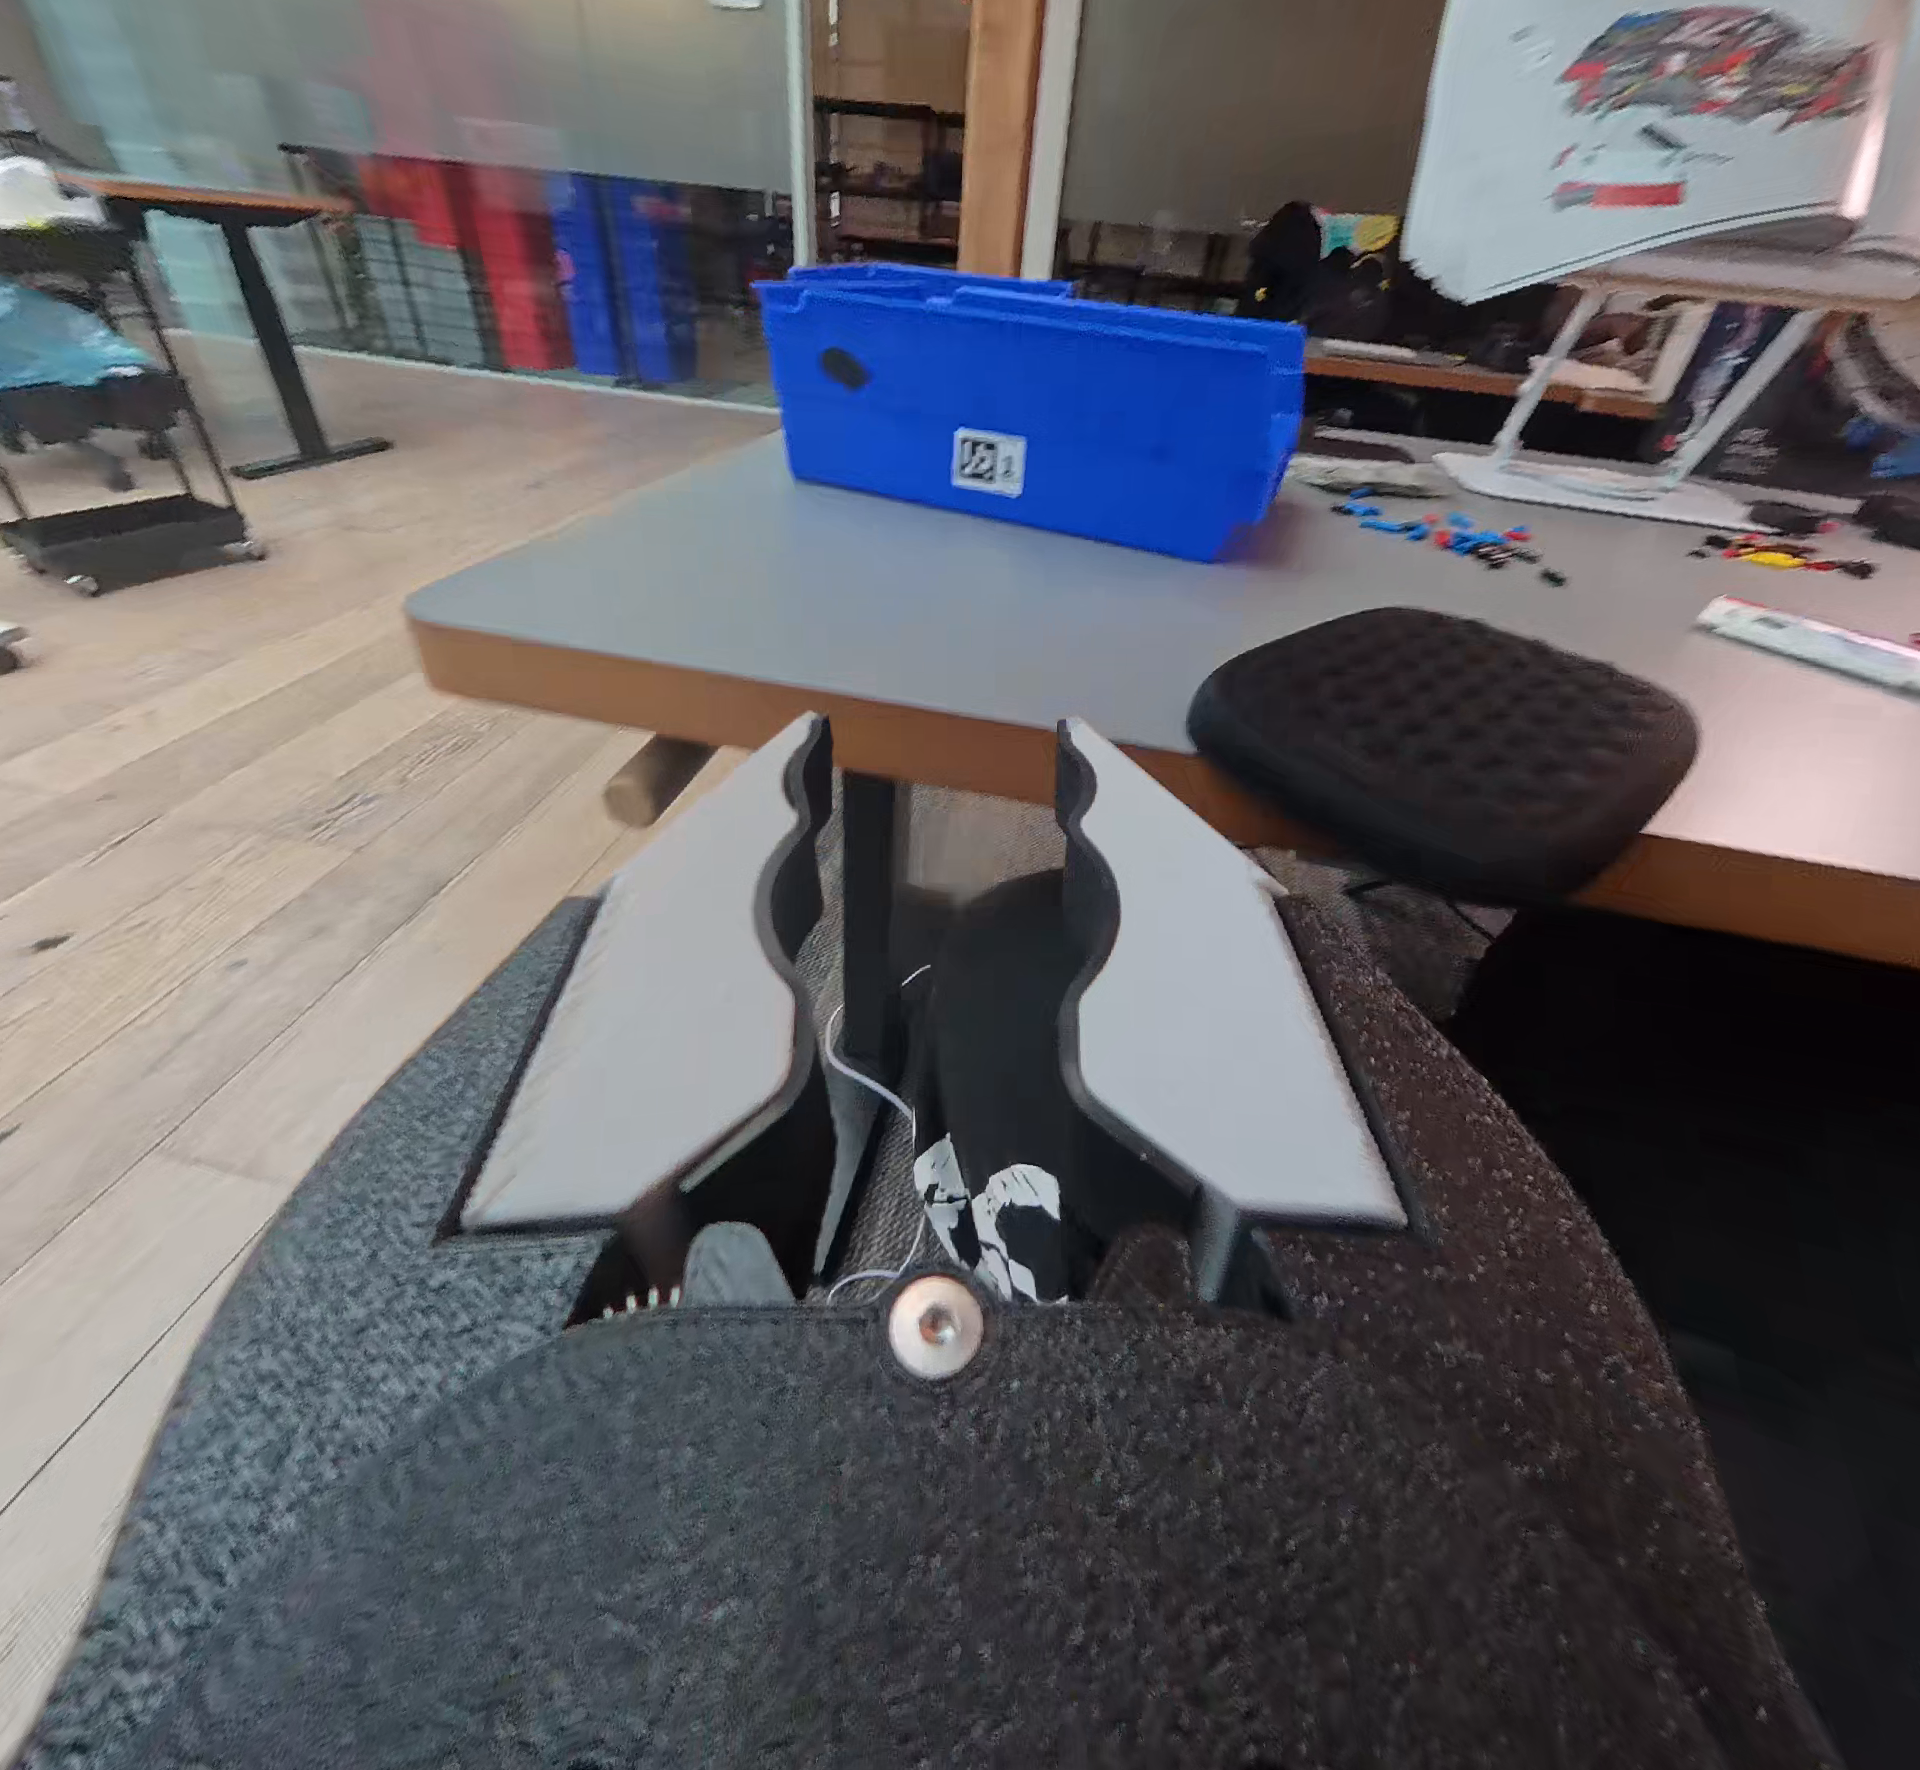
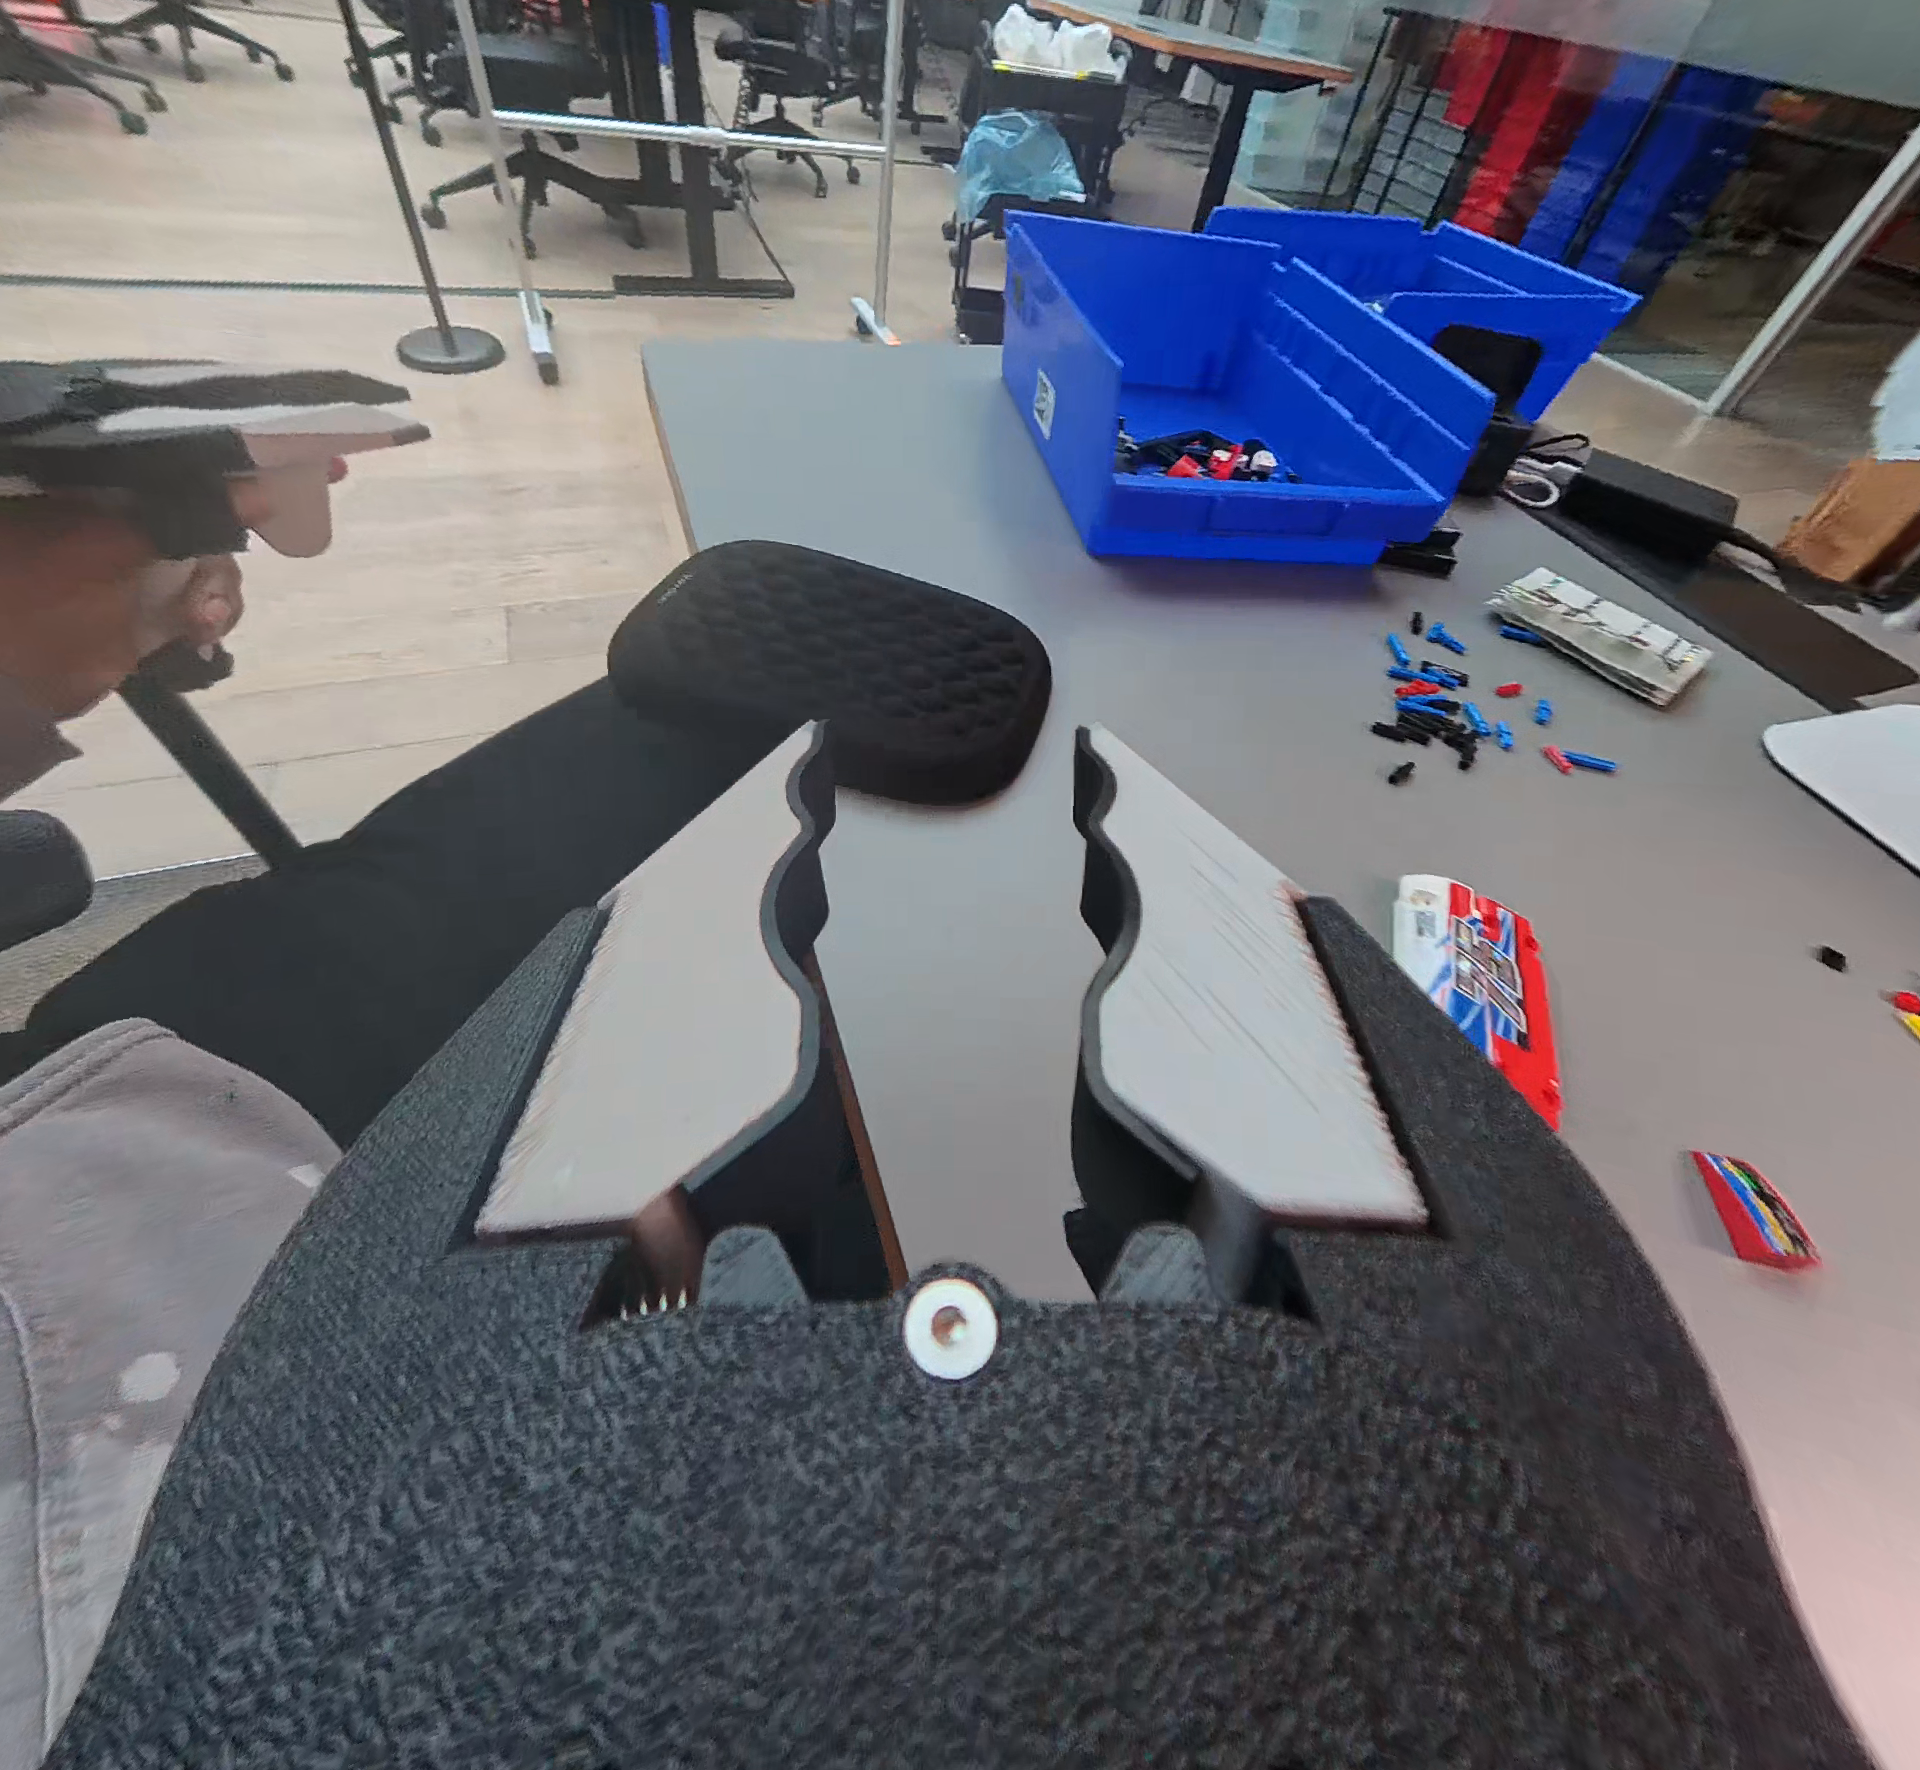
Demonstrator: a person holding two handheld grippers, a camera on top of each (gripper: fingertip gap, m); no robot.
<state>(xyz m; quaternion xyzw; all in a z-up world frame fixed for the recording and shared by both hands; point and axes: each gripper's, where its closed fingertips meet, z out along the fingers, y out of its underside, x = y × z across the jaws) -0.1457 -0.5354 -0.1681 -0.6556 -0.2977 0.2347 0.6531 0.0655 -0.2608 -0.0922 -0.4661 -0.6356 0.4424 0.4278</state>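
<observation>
My left gripper (image 1: 943, 733) is open and empty, held below and in front of the grey table's (image 1: 727, 598) near edge, over a person's dark-clothed lap. My right gripper (image 2: 951, 744) is open and empty, just above the table (image 2: 935, 941), next to a black padded armrest (image 2: 831, 660). The armrest also shows in the left wrist view (image 1: 1444, 744). A blue bin (image 2: 1226, 390) holding small red, black and blue parts stands farther back; it also shows in the left wrist view (image 1: 1029, 411). The left gripper also appears at the left edge of the right wrist view (image 2: 395, 432).
Loose small blue, black and red pins (image 2: 1455, 712) lie on the table. Red printed packets (image 2: 1486, 993) lie to the right. A booklet on a white stand (image 1: 1662, 110) is at the back right. A folded leaflet (image 2: 1600, 629) lies near the bin. Office chairs and desks stand beyond. There is about 35 cm between the tips of the two grippers. Both grippers' tips are roughly 20 cm from the black padded armrest (image 2: 831, 660).
</observation>
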